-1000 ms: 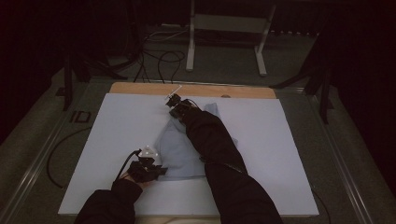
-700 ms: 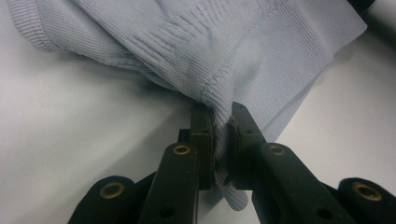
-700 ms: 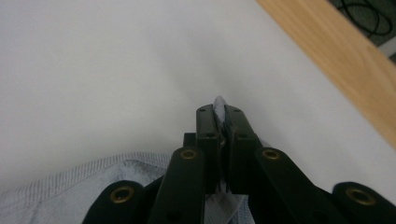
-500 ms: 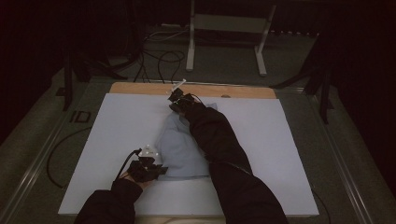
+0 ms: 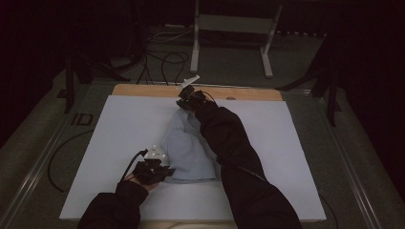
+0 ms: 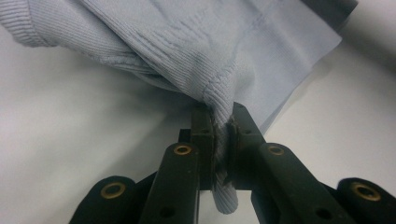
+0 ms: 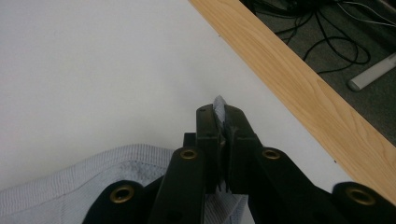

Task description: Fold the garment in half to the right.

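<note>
A pale blue knitted garment (image 5: 188, 148) lies on the white board (image 5: 119, 129) near its middle, stretched from the near left to the far side, where it rises off the board; the left gripper (image 5: 160, 167) sits at the near left of the garment, low on the board, and in the left gripper view its jaws are pressed together on a ribbed edge of the garment (image 6: 205, 51), the cloth bunching up and fanning out beyond the left gripper (image 6: 223, 128); the right gripper (image 5: 184, 101) is at the far end of the garment, close to the wooden strip (image 5: 143, 90) along the far edge of the table, with the dark sleeve (image 5: 229, 143) lying across the cloth; in the right gripper view the jaws of the right gripper (image 7: 224, 122) are clamped on a thin corner of the garment (image 7: 70, 184), whose tip pokes out just past them, with the white board (image 7: 93, 70) below and the wooden strip (image 7: 303, 88) to the right; cables (image 5: 162, 59) lie on the floor beyond the table.
</note>
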Tool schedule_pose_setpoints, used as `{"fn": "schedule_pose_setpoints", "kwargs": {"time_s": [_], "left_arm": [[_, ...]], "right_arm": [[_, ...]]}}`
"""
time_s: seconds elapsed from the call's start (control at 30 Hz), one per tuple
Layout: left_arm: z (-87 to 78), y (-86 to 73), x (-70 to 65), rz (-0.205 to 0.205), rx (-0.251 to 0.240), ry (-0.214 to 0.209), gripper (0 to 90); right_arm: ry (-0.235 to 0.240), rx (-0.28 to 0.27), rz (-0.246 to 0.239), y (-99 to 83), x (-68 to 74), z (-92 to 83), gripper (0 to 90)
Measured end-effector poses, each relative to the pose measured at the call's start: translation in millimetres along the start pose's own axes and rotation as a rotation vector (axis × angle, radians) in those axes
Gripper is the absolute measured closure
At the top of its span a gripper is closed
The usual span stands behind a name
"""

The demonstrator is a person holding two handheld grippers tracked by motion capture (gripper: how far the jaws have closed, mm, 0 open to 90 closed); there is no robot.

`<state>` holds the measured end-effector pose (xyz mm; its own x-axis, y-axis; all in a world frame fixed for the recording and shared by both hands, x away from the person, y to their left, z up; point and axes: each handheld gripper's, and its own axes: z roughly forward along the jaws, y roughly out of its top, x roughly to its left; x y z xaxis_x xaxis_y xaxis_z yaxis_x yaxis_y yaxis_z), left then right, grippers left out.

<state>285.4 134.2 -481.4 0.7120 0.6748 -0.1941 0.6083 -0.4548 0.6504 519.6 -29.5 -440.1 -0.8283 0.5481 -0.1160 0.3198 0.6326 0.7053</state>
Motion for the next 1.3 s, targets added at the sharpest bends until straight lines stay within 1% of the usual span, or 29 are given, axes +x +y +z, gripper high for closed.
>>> {"fn": "schedule_pose_setpoints", "kwargs": {"time_s": [0.07, 0.13, 0.23, 0.27, 0.37, 0.4, 0.5, 0.57, 0.67, 0.7, 0.83, 0.87, 1.0, 1.13, 1.17, 1.23, 1.3], "left_arm": [[0.3, 2.5, -2.2, 0.009, 0.000, -0.001, 84.1], [0.3, 4.8, -4.4, 0.012, 0.000, 0.004, 84.1], [-0.3, 8.0, -6.7, 0.021, -0.001, 0.004, 84.1], [-0.5, 9.0, -7.0, 0.023, 0.002, 0.004, 84.1], [-0.9, 11.8, -8.3, 0.027, -0.001, 0.005, 84.1], [-1.6, 14.6, -10.1, 0.038, 0.001, 0.012, 84.1], [-1.5, 19.2, -12.9, 0.048, 0.003, 0.011, 84.1], [-1.1, 22.2, -14.6, 0.053, 0.004, 0.009, 84.1], [-1.0, 27.4, -17.3, 0.065, 0.010, 0.012, 84.1], [-0.9, 29.4, -18.9, 0.074, 0.014, 0.018, 84.1], [-0.1, 36.0, -23.3, 0.090, 0.016, 0.018, 84.1], [0.5, 37.8, -24.8, 0.091, 0.013, 0.017, 84.0], [3.8, 45.6, -31.2, 0.113, 0.019, 0.010, 84.1], [8.0, 52.3, -36.9, 0.123, 0.023, 0.000, 84.1], [9.4, 53.9, -38.2, 0.122, 0.021, -0.004, 84.1], [11.9, 57.3, -41.0, 0.135, 0.023, -0.007, 84.1], [15.0, 60.7, -44.4, 0.143, 0.023, -0.007, 84.0]], "right_arm": [[-0.007, -0.004, -0.003, -1.0, -1.0, -2.8, 86.9], [-0.007, -0.017, 0.011, -1.8, -2.4, -6.1, 86.9], [-0.012, -0.021, 0.002, -2.6, -3.7, -10.9, 86.8], [-0.019, -0.023, 0.010, -2.7, -3.9, -12.7, 86.8], [-0.012, -0.038, 0.023, -3.9, -4.9, -16.3, 86.8], [-0.018, -0.034, 0.013, -5.1, -5.4, -19.1, 86.8], [-0.018, -0.042, 0.024, -7.4, -7.0, -23.7, 86.8], [-0.021, -0.044, 0.019, -8.9, -8.5, -28.1, 86.8], [-0.024, -0.053, 0.022, -10.4, -11.0, -34.5, 86.8], [-0.020, -0.058, 0.026, -11.2, -12.4, -36.6, 86.8], [-0.032, -0.060, 0.027, -15.4, -16.2, -43.7, 86.8], [-0.034, -0.063, 0.028, -16.3, -16.9, -44.8, 86.8], [-0.045, -0.067, 0.037, -21.7, -22.8, -52.6, 86.8], [-0.053, -0.068, 0.042, -27.1, -29.3, -58.9, 86.8], [-0.055, -0.070, 0.046, -28.3, -30.3, -60.1, 86.8], [-0.056, -0.074, 0.057, -30.8, -32.7, -62.9, 86.8], [-0.059, -0.074, 0.052, -33.0, -34.8, -64.8, 86.8]]}}
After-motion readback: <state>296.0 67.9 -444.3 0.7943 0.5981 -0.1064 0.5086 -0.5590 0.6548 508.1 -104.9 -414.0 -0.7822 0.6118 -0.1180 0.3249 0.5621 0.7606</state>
